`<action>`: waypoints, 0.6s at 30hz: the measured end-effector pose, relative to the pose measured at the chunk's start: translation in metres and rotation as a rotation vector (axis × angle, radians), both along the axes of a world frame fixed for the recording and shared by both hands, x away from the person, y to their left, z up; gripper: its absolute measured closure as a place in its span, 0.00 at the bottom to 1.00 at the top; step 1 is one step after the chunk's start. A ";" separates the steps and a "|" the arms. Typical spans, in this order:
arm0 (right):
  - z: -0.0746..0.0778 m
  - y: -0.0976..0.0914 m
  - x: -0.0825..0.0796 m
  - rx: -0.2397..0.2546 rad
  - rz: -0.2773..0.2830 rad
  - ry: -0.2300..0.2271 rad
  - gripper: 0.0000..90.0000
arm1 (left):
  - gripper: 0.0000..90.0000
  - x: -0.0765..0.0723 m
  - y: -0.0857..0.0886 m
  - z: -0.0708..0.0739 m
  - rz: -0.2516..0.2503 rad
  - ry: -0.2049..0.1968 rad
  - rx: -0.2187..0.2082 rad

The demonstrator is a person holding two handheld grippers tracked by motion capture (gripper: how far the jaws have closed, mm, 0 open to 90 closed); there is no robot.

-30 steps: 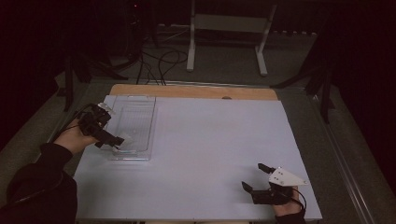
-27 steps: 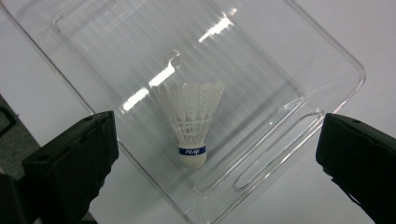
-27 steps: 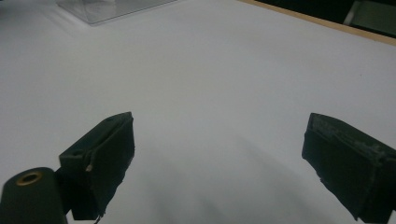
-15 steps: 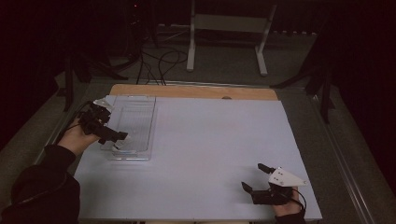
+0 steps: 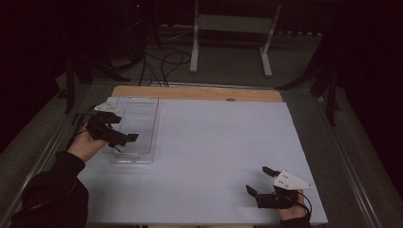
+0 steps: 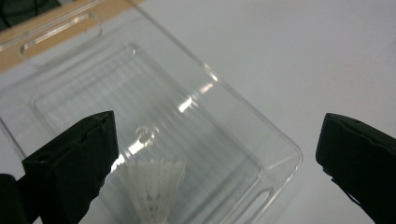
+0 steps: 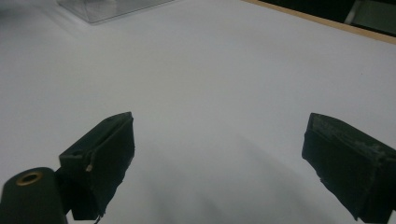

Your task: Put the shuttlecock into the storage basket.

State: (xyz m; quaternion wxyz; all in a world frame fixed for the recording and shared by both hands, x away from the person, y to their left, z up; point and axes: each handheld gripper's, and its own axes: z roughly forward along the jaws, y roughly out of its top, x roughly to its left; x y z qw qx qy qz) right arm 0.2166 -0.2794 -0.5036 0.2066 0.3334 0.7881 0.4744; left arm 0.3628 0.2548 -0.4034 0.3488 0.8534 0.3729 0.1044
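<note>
The left gripper [image 5: 124, 141] hangs wide-jawed over the shuttlecock [image 6: 152, 184] in the tray [image 5: 151, 114], likely to pick it up, while the right gripper [image 5: 259, 182] idles wide-jawed near right.

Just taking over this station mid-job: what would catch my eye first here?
The clear plastic tray at the table's left, with the left gripper hovering open over its near end. The left gripper view shows a white feathered shuttlecock lying inside it. The right gripper rests open at the near right on the bare white table.
</note>
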 end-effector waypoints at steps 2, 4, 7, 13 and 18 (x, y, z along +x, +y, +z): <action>0.000 0.000 0.000 0.005 -0.001 0.000 0.10 | 0.00 0.000 -0.003 -0.001 -0.012 0.001 -0.014; 0.000 0.000 0.000 0.007 0.000 0.001 0.10 | 0.00 -0.002 -0.007 -0.002 -0.027 -0.007 -0.023; 0.000 -0.001 0.000 0.005 0.004 0.001 0.10 | 0.00 -0.002 -0.013 -0.003 -0.032 -0.013 -0.037; 0.000 -0.001 0.000 0.007 0.003 0.001 0.10 | 0.00 -0.003 -0.023 -0.004 -0.029 -0.046 -0.065; -0.001 0.000 0.000 0.005 0.003 0.005 0.10 | 0.00 -0.005 -0.033 -0.002 -0.061 -0.051 -0.073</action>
